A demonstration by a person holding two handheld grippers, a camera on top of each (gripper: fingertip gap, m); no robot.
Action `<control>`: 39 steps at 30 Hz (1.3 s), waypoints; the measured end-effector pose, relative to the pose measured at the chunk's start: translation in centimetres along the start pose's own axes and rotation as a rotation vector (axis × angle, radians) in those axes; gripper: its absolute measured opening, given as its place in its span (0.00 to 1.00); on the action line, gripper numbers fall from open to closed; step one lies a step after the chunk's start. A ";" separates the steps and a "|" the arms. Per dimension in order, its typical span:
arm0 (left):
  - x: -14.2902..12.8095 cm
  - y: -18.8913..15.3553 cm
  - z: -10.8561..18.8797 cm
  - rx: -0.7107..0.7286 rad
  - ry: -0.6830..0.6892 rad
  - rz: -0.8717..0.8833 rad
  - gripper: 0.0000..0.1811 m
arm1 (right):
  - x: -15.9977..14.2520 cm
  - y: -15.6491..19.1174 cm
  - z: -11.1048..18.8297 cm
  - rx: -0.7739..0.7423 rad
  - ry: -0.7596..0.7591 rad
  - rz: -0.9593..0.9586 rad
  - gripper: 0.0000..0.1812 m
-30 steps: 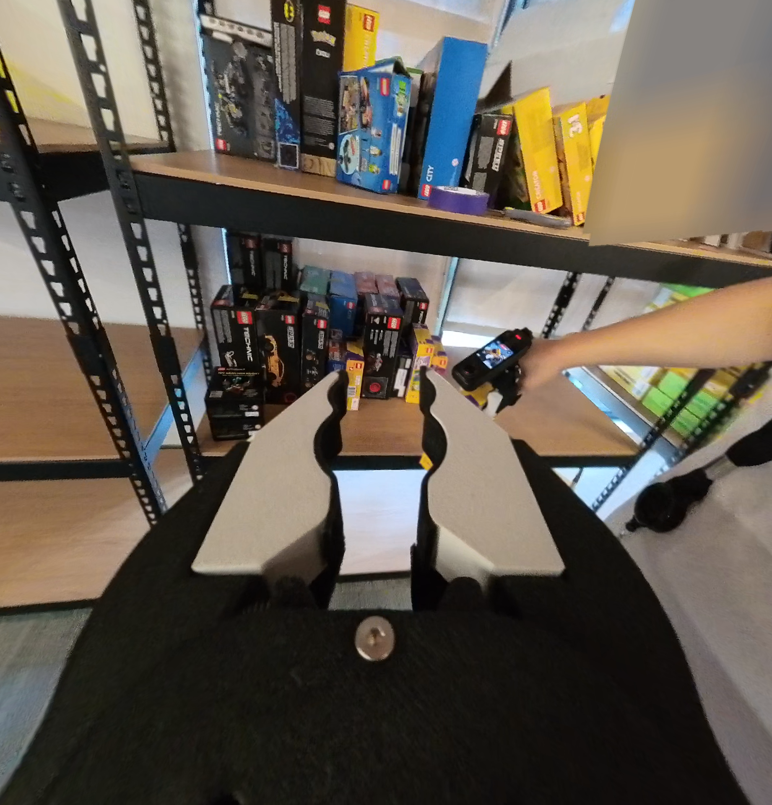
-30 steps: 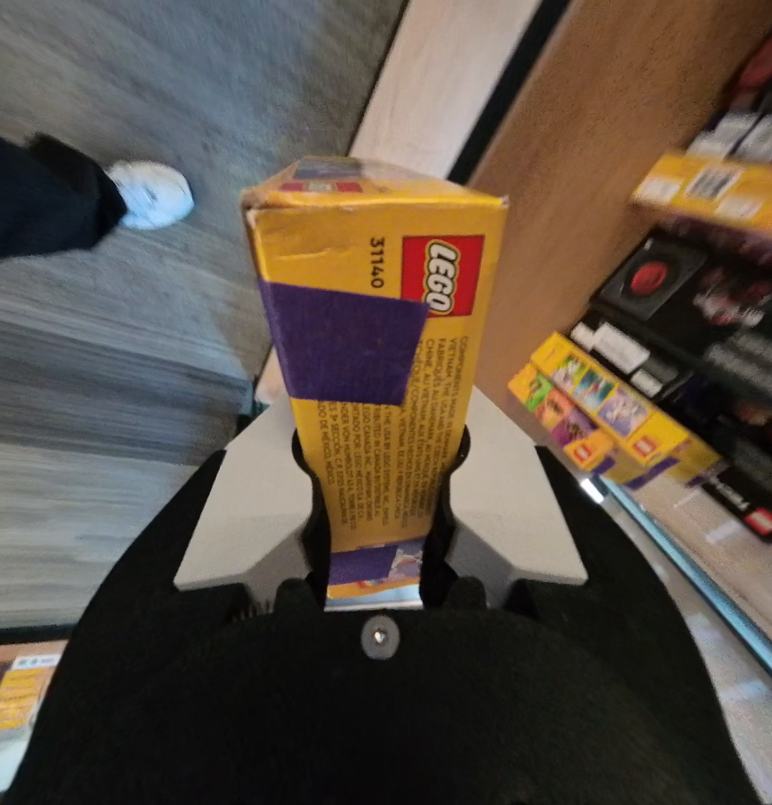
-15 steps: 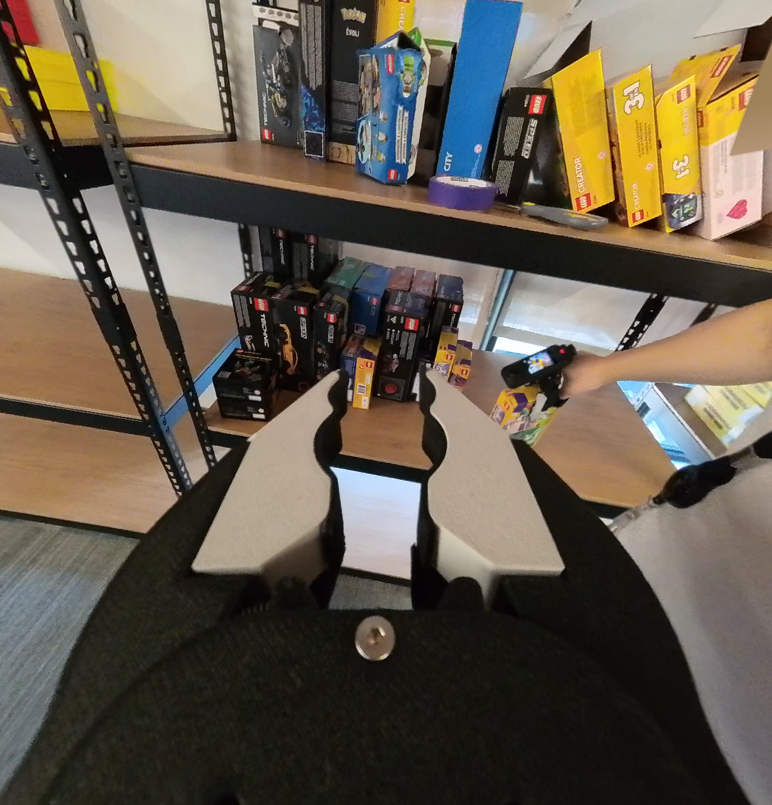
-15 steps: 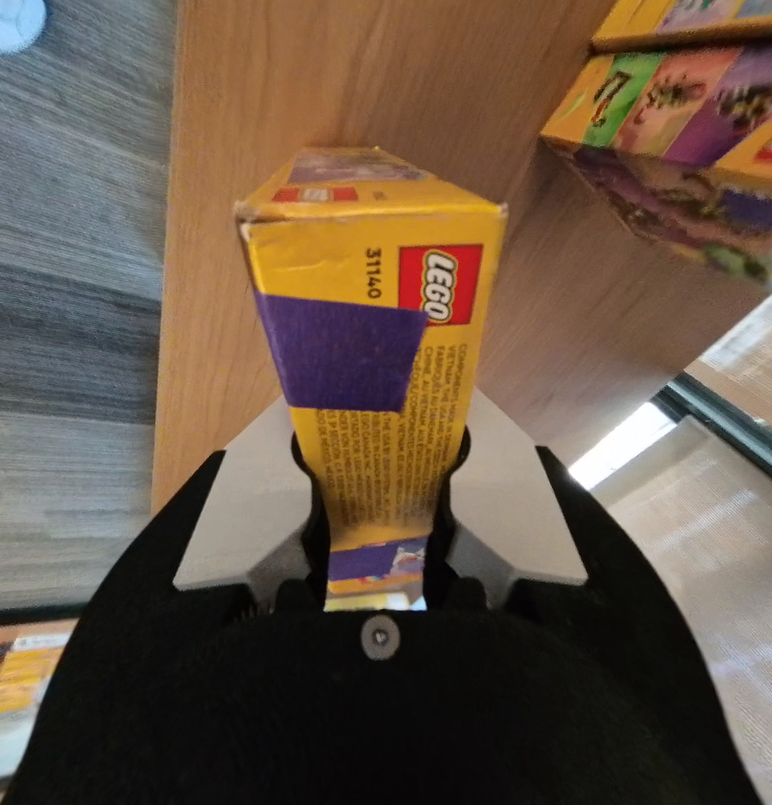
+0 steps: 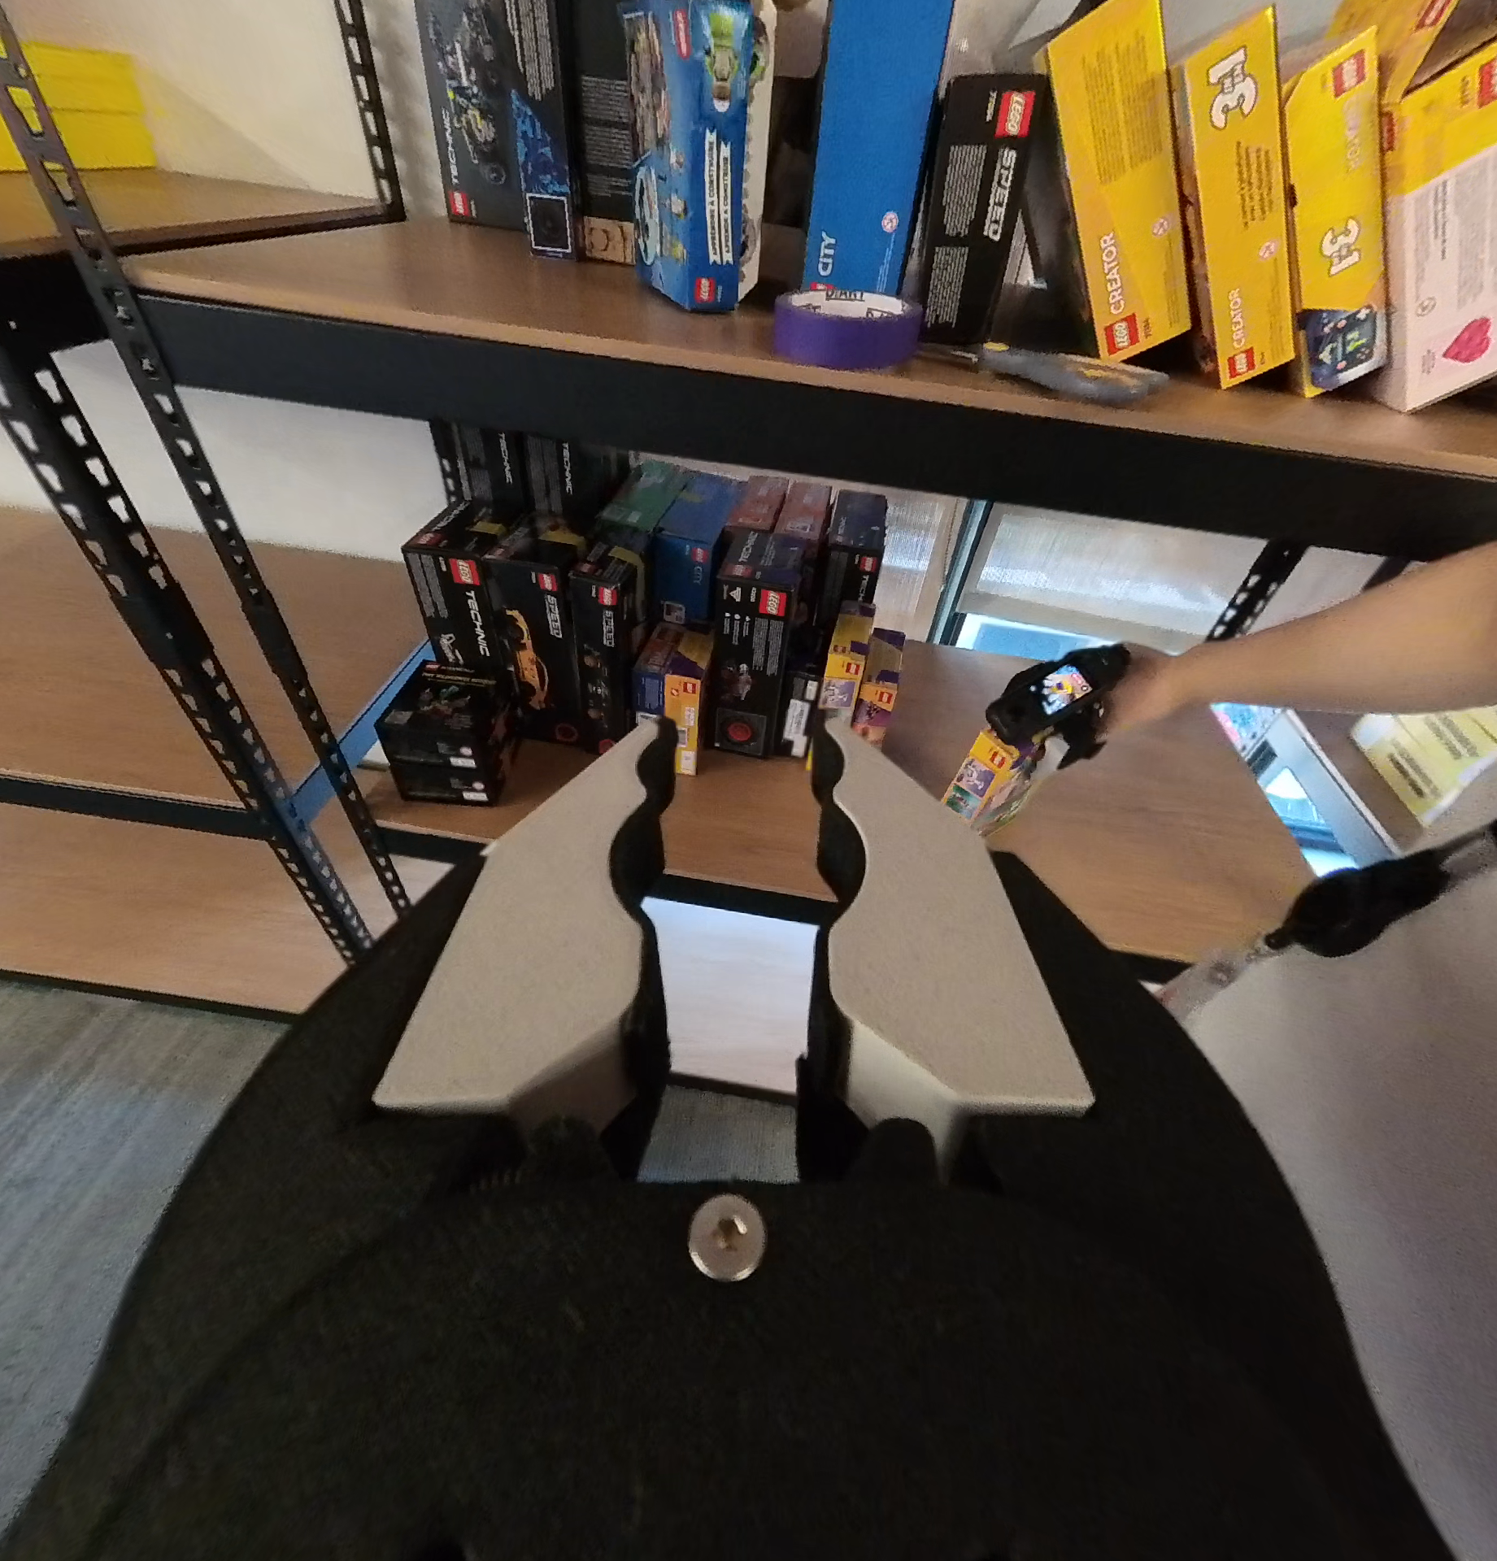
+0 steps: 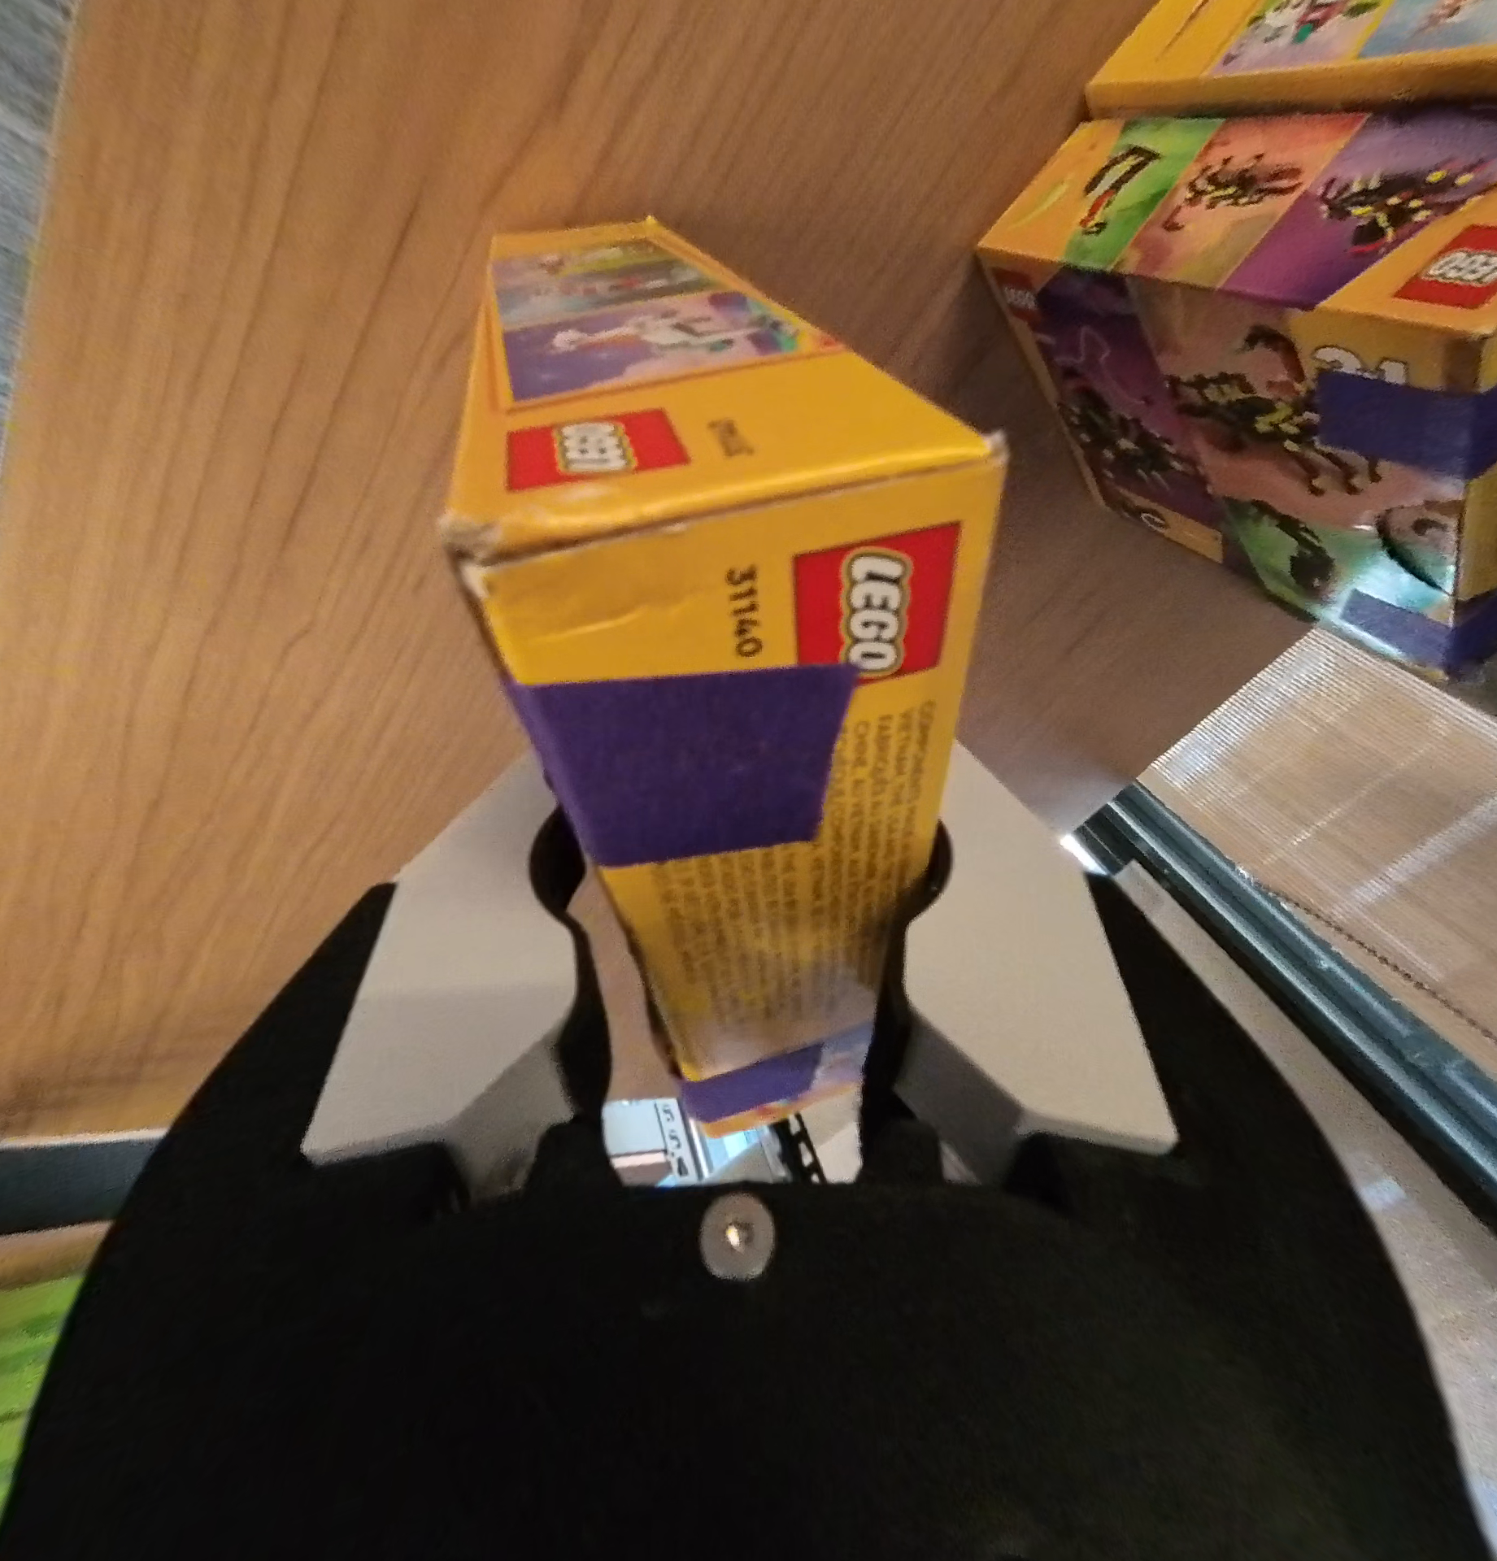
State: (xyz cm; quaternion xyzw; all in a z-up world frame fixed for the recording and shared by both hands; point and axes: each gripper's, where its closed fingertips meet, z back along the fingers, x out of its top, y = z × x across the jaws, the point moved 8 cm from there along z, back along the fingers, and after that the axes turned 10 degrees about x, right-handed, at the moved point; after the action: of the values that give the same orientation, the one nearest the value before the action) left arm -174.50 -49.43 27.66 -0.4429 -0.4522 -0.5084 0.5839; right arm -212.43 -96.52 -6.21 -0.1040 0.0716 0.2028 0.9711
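My right gripper (image 6: 745, 794) has its jaws parted around a yellow toy-brick box (image 6: 728, 591) with purple tape. The box leans against the right finger, with a gap at the left finger. Its far end rests on the wooden shelf board (image 6: 221, 422). In the left wrist view the same box (image 5: 990, 785) stands tilted on the lower shelf under the right gripper (image 5: 1045, 705), which a person's arm (image 5: 1319, 642) holds. My left gripper (image 5: 736, 735) is open and empty, held in the air in front of the rack.
Another yellow and purple taped box (image 6: 1285, 380) lies on the shelf just right of the held one. Several black and coloured boxes (image 5: 609, 625) stand at the back of the lower shelf. The upper shelf (image 5: 559, 355) holds upright boxes and a purple tape roll (image 5: 846, 329). One gripper's finger ends stand about 70 centimetres off the other's.
The right gripper carried the box down onto the shelf board. Its jaws have widened and the box now tilts loose between them. The left gripper's view rose slightly.
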 end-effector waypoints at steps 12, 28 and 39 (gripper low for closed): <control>0.8 -0.3 -1.5 -0.042 -0.006 -0.005 0.16 | -2.3 0.2 2.3 -0.128 -0.085 -0.290 0.59; -2.6 1.6 3.9 -0.092 -0.013 0.068 0.16 | -5.0 6.5 6.3 -0.162 -0.277 -0.913 0.62; -8.2 4.6 15.0 -0.056 -0.018 0.131 0.14 | 2.4 17.1 6.3 0.151 -1.052 -1.903 0.63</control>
State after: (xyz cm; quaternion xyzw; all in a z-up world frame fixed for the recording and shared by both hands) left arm -171.69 -32.81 22.38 -0.4923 -0.4129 -0.4777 0.5991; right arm -216.59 -78.86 -3.46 0.0428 -0.4503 -0.6178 0.6432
